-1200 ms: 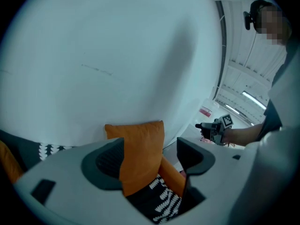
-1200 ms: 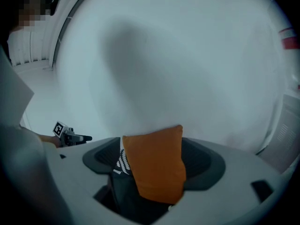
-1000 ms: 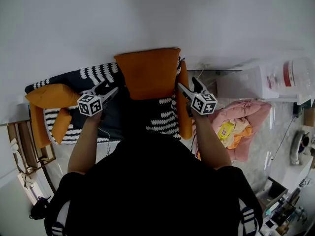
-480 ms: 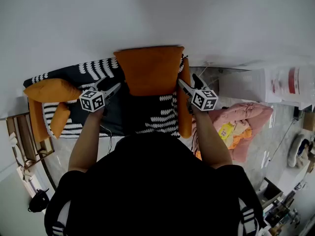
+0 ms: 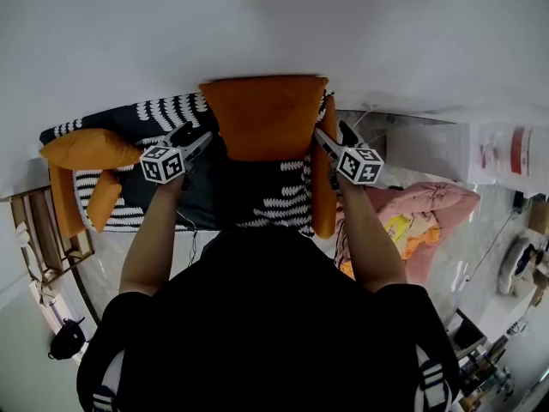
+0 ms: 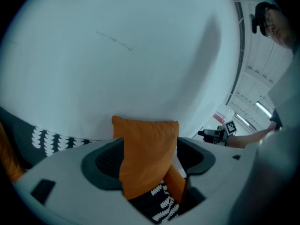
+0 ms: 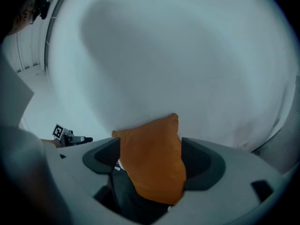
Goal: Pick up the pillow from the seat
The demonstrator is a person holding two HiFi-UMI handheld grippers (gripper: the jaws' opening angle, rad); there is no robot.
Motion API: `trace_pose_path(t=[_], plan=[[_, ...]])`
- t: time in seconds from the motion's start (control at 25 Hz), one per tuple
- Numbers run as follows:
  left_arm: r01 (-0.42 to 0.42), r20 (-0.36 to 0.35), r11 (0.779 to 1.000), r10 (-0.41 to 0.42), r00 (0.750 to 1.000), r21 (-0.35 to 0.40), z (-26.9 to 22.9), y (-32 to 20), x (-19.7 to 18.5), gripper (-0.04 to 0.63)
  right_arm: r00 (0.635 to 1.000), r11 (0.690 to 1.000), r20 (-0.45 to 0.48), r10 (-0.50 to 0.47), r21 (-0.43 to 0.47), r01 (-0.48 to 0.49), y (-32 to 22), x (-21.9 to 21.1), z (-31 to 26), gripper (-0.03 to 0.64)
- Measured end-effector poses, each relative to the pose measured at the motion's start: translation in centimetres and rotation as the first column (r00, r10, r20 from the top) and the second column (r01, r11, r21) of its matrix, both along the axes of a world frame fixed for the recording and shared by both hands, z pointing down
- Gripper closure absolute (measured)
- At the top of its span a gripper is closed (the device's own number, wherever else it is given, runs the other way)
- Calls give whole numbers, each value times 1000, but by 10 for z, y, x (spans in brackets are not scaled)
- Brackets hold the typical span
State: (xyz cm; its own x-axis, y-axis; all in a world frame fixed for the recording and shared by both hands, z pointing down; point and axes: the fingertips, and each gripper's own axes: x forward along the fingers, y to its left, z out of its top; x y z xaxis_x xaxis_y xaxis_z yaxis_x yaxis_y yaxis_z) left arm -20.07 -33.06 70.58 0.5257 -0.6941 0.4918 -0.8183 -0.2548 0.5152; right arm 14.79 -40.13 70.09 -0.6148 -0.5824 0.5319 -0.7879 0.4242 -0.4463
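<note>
Raised the pillow (image 5: 264, 117) slightly nearer the wall (image 5: 257, 24) than a second before. Held it clear above the patterned seat (image 5: 283, 200), left tool (image 5: 202, 141) clamped wide on its left edge, right tool (image 5: 321, 139) likewise on its right edge. Kept bare wall above; orange side cushion (image 5: 322, 196) just below the right edge.

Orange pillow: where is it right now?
In the head view the orange pillow is top centre, clamped between the left gripper and right gripper, above the patterned seat.
</note>
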Motion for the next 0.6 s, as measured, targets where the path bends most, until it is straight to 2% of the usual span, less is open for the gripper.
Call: trace_pose_path(t=[0.6], plan=[[51, -28, 998, -52, 998, -22, 32, -40, -3, 236, 1000, 999, 16, 14, -34, -13, -32, -8, 33, 204]])
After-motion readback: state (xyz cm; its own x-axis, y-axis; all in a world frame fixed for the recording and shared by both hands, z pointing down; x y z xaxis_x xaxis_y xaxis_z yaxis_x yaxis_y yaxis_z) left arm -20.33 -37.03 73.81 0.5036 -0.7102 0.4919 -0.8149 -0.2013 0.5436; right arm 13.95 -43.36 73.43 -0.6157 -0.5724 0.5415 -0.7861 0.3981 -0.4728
